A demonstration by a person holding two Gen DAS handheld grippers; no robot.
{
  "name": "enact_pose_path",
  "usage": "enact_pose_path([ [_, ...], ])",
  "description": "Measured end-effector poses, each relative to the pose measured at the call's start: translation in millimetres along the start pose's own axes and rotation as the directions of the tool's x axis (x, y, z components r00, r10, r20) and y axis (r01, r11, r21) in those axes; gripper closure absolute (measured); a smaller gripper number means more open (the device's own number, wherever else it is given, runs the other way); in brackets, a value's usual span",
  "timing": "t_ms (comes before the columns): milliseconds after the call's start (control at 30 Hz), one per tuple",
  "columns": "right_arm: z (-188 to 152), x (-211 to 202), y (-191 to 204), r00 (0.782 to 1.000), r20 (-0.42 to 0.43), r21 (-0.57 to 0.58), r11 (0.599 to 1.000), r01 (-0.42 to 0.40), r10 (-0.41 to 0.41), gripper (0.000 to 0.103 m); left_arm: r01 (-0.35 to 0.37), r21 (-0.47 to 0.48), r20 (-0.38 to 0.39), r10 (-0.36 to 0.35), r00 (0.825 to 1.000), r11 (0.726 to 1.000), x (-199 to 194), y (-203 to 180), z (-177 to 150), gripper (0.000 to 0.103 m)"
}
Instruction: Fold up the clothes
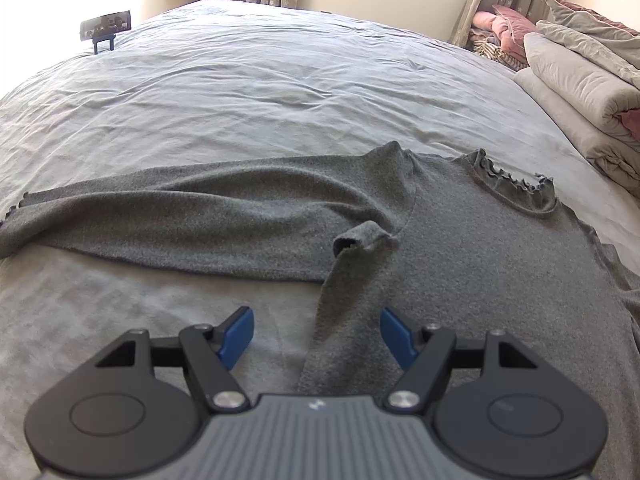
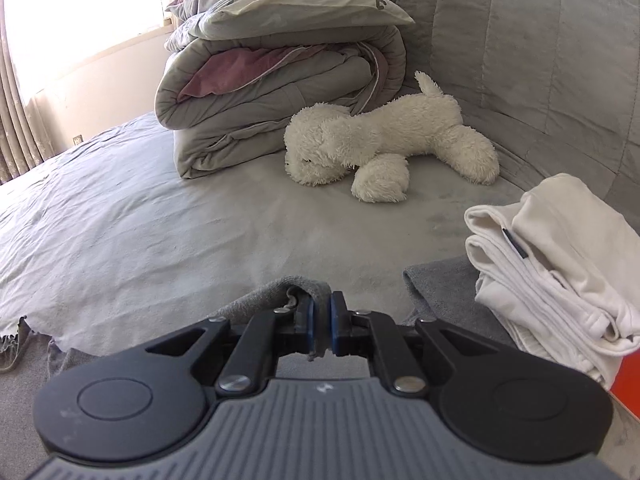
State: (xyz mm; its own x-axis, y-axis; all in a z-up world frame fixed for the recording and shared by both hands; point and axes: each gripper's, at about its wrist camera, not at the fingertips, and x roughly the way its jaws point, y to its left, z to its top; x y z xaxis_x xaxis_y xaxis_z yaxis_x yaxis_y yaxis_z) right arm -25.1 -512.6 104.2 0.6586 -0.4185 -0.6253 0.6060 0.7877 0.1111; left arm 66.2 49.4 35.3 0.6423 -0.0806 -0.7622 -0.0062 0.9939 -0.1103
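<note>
Grey knit fills your left-hand view: the sweater (image 1: 460, 248) lies spread on the bed (image 1: 240, 92), body to the right, ruffled neckline (image 1: 512, 184) toward the far right. One long sleeve (image 1: 168, 216) stretches flat across to the left edge of the picture, its ruffled cuff just showing there. A narrow strip of the same fabric rises from near your gripper to a small rolled-over tip (image 1: 360, 238) on the sweater's body. Your left gripper (image 1: 316, 330) hovers above this strip with its blue fingers (image 1: 238, 332) spread wide; the strip runs between them, but neither pad touches it. Folded grey bedding (image 1: 580, 92) sits at the right, and a small screen on a blue stand (image 1: 105, 30) at the far left edge of the bed.

From your right-hand view, your right gripper (image 2: 321, 320) has its fingers pressed together on a fold of the grey sweater (image 2: 256, 300); the cloth bunches over the left finger, and a thin bit pokes out below the pads. More grey fabric lies to the right, partly under a folded white garment (image 2: 560, 264). Farther back on the bed (image 2: 160, 216) lie a white plush dog (image 2: 392, 140) and a stack of folded quilts (image 2: 280, 80) topped by a pillow (image 2: 304, 12).
</note>
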Motion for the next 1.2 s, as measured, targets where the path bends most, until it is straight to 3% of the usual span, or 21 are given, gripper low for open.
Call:
enact_pose_path([
  [33,-2,3,-3,1.0,-0.026,0.009,1.0,-0.002,0.002,0.091,0.002,0.004,-0.001,-0.002,1.0,1.0,0,-1,-1,0.032],
  [67,-5,10,-7,0.998,-0.06,0.014,1.0,0.004,-0.003,0.082,0.002,0.006,-0.002,-0.002,1.0,1.0,0,-1,-1,0.032],
  [167,-16,25,-16,0.993,-0.115,0.049,0.998,0.039,-0.033,0.08,0.007,0.008,-0.001,-0.007,1.0,1.0,-1,-1,-2,0.032],
  [233,-17,23,-21,0.993,-0.113,0.104,0.994,-0.01,0.022,0.08,0.009,0.008,-0.001,-0.009,1.0,1.0,-1,-2,-2,0.032],
  [300,-13,16,-20,0.993,-0.089,0.114,0.992,-0.062,0.072,0.066,0.012,0.01,-0.004,-0.012,1.0,1.0,-1,-2,-2,0.032],
  [333,-11,14,-20,0.993,-0.078,0.115,0.99,-0.083,0.093,0.05,0.013,0.01,-0.005,-0.013,1.0,1.0,-1,-2,-2,0.032],
  [367,-9,12,-19,0.991,-0.07,0.123,0.987,-0.104,0.113,0.044,0.015,0.009,-0.006,-0.015,1.0,1.0,-1,-2,-2,0.032],
  [467,-5,9,-18,0.985,-0.047,0.145,0.976,-0.16,0.168,0.044,0.021,0.001,-0.009,-0.021,1.0,1.0,-1,-1,0,0.032],
  [533,-2,14,-12,0.985,-0.053,0.119,0.98,-0.157,0.164,0.044,0.027,-0.008,-0.013,-0.027,1.0,1.0,-1,1,0,0.032],
  [733,-7,59,22,0.983,-0.148,-0.069,0.991,-0.116,0.105,0.044,0.02,-0.018,-0.012,-0.02,1.0,1.0,1,3,1,0.032],
  [867,-24,78,54,0.977,-0.208,-0.292,0.95,-0.113,0.052,0.044,0.025,-0.016,-0.016,-0.026,1.0,1.0,2,5,2,0.032],
  [933,-37,84,69,0.975,-0.222,-0.419,0.902,-0.106,0.011,0.047,0.028,-0.015,-0.017,-0.028,0.999,0.999,3,5,3,0.032],
  [1000,-40,86,72,0.971,-0.239,-0.428,0.894,-0.13,0.027,0.071,0.031,-0.017,-0.019,-0.031,0.999,0.999,3,6,3,0.032],
  [1033,-38,86,72,0.971,-0.236,-0.422,0.898,-0.128,0.028,0.096,0.032,-0.018,-0.019,-0.032,0.999,0.999,3,6,3,0.032],
  [1133,-30,70,82,0.995,-0.098,-0.474,0.878,-0.059,0.013,0.096,0.034,-0.025,-0.02,-0.034,0.999,0.999,3,6,4,0.032],
  [1200,-22,60,92,0.999,-0.021,-0.486,0.873,-0.035,0.028,0.096,0.036,-0.022,-0.017,-0.036,0.999,0.999,3,4,4,0.032],
])
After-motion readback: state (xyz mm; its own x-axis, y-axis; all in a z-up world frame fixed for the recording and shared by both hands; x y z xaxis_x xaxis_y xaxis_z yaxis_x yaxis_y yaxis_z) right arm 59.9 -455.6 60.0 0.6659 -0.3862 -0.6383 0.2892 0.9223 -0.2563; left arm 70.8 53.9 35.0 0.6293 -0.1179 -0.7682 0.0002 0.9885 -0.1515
